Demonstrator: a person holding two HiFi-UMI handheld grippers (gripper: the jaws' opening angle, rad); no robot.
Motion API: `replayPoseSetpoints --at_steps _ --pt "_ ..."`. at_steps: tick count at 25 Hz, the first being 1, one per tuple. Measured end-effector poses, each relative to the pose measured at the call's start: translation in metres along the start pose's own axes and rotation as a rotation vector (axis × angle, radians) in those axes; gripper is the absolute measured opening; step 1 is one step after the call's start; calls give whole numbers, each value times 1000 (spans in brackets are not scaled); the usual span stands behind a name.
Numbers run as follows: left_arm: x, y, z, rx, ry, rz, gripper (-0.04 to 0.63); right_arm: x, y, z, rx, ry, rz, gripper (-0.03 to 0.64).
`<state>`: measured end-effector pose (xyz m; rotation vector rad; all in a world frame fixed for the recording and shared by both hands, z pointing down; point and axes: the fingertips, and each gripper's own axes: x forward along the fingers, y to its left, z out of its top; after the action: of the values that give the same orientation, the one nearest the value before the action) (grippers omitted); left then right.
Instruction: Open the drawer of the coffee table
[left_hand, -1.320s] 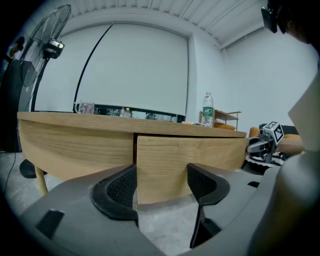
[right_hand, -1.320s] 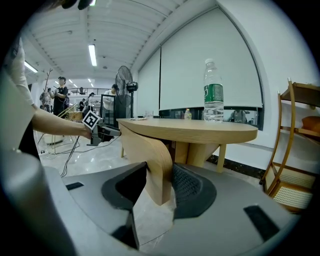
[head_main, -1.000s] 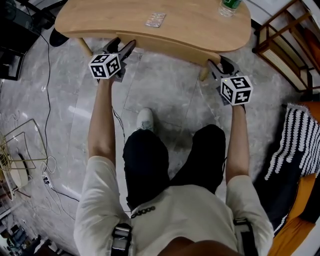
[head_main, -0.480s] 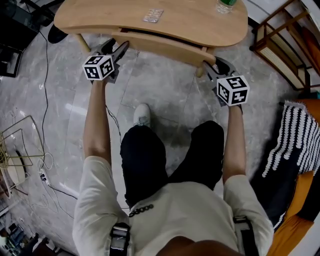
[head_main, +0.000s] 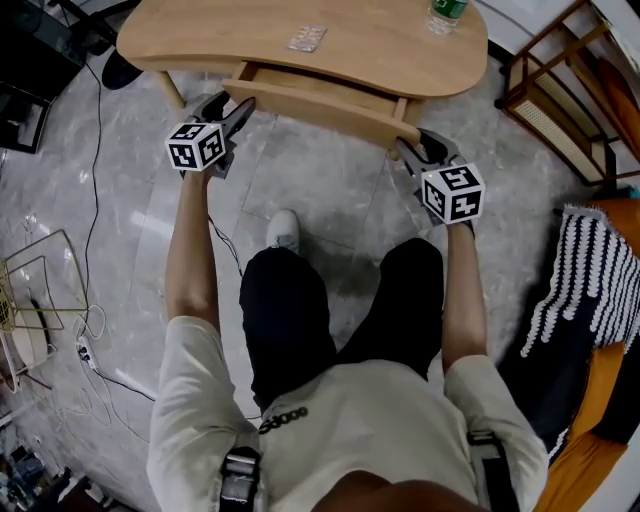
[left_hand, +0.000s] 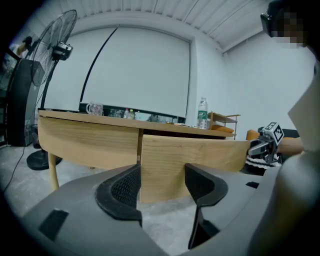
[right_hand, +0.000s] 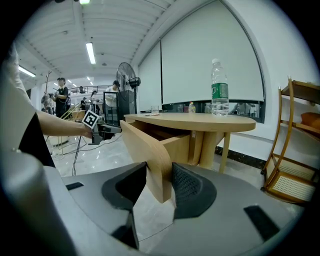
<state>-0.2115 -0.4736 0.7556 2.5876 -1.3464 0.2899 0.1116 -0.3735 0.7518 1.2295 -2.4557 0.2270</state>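
Facing a wooden coffee table (head_main: 380, 55) on a grey stone floor (head_main: 320, 190), with a gripper in each hand.

Holding the drawer (head_main: 320, 106) partway out from under the near edge of the table, with a dark gap showing between its curved front and the tabletop, and more of it out at the right end than at the left.

Pinching the right end of that front with the right gripper (right_hand: 160, 172): jaws closed on the panel, one pad against its outer face, the other against its inner face.

Pointing the left gripper (left_hand: 161, 175) at the left end of the drawer, just in front of the table's near edge: jaws wide apart after closing a little just now, not clamped on anything, with the left end of the front seen face-on between them. Left pad just beside the front's left edge; touching or not, hard to tell.

On the tabletop: an upright clear bottle (head_main: 447, 12) with a green label at the far right edge, and a small flat packet (head_main: 308, 38) near the middle of the far side.

Right of the table, a wooden rack (head_main: 560, 90). Left of the table, a black standing fan (left_hand: 52, 45).
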Motion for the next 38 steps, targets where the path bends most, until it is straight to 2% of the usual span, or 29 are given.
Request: replayPoseSetpoints --at_steps 6,15,21,29,34,38 --pt "-15 -8 -5 -12 25 6 281 -10 11 -4 12 17 10 152" --pt "-40 -15 -15 -19 17 12 281 -24 34 -11 27 4 36 150" --pt "-58 -20 -35 -18 61 9 281 -30 57 -28 29 61 77 150" --pt "-84 -27 -44 -23 38 24 281 -44 81 -35 17 80 105 147" --pt "-89 -31 -55 -26 62 33 281 -45 86 -43 7 95 116 147" --pt "-89 -32 -63 -20 79 47 281 -45 86 -51 62 95 130 153"
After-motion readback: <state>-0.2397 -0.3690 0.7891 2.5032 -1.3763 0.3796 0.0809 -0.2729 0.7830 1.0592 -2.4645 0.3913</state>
